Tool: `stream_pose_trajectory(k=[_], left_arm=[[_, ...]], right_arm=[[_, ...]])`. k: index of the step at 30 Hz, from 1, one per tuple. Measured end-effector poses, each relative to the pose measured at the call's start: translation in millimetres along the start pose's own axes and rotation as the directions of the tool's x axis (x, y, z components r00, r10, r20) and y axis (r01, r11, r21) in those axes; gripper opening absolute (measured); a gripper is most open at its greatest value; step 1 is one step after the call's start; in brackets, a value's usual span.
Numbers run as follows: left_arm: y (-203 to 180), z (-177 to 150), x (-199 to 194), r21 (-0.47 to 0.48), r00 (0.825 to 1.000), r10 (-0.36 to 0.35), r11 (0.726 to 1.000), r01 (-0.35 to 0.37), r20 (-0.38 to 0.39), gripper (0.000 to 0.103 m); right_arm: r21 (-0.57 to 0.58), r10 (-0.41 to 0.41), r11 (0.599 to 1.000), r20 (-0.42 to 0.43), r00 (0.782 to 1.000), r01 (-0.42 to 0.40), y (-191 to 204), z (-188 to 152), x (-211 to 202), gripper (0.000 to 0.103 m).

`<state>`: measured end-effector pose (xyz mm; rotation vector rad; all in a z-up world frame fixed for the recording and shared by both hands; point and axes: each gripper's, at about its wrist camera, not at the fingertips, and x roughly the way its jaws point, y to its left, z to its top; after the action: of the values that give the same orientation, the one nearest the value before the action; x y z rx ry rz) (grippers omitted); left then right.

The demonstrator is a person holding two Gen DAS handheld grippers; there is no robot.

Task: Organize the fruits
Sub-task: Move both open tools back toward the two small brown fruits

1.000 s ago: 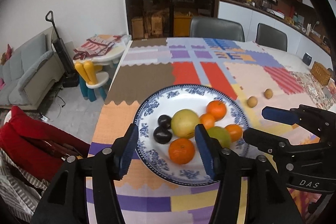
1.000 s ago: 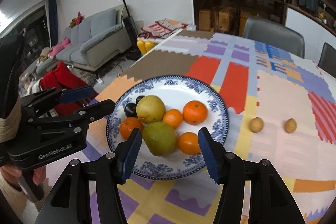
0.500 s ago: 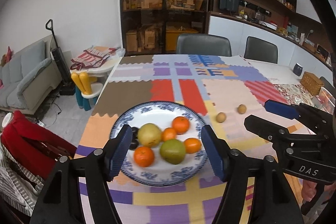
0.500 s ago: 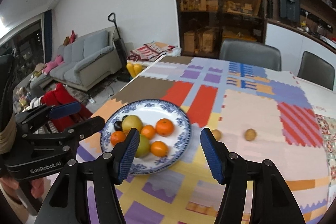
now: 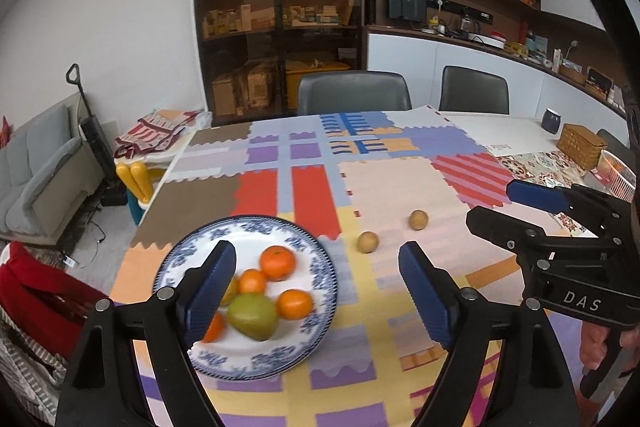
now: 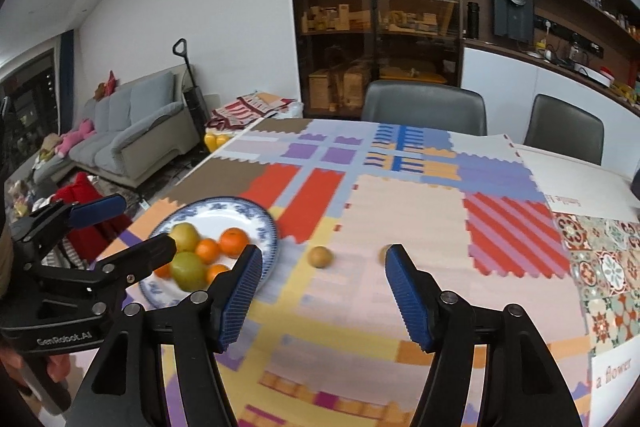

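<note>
A blue-patterned white plate [image 5: 320, 291] [image 6: 264, 227] on the patchwork tablecloth holds several oranges [image 5: 277, 262], a green pear [image 5: 253, 315] and a yellow-green fruit [image 6: 185, 235]. Two small brown fruits [image 5: 368, 241] [image 5: 418, 219] lie on the cloth right of the plate; one [image 6: 320, 256] shows between my right fingers, the other [image 6: 385, 251] is half hidden by the right fingertip. My left gripper [image 5: 316, 295] is open and empty, raised above the plate's right edge. My right gripper [image 6: 324, 291] is open and empty, raised above the cloth near the brown fruits.
Two grey chairs [image 5: 353, 93] [image 5: 474, 94] stand at the table's far side. A wicker basket [image 5: 581, 146] and a dark cup [image 5: 552, 115] sit far right. A sofa [image 6: 132, 123] and red clothing [image 5: 36, 291] are off the table's left edge.
Both grippers have pulled back and up from the plate and swung right. The plate now looks smaller and sits lower left. Both stay open and empty.
</note>
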<state>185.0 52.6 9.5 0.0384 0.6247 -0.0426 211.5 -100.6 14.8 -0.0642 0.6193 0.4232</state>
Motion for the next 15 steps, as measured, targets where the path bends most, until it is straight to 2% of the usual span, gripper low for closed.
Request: stream_pose_trajectory(k=[8,15], left_arm=[[-21,3,31,0.002,0.999,-0.041,0.999,0.041,-0.028,0.084],[-32,1,69,0.011,0.995,-0.071,0.997,0.072,-0.074,0.083]], right_arm=[[-0.021,-0.03,0.999,0.003,1.0,0.03,-28,-1,10,0.065],[-0.017,-0.026,1.0,-0.03,0.999,0.026,-47,-4,35,0.065]])
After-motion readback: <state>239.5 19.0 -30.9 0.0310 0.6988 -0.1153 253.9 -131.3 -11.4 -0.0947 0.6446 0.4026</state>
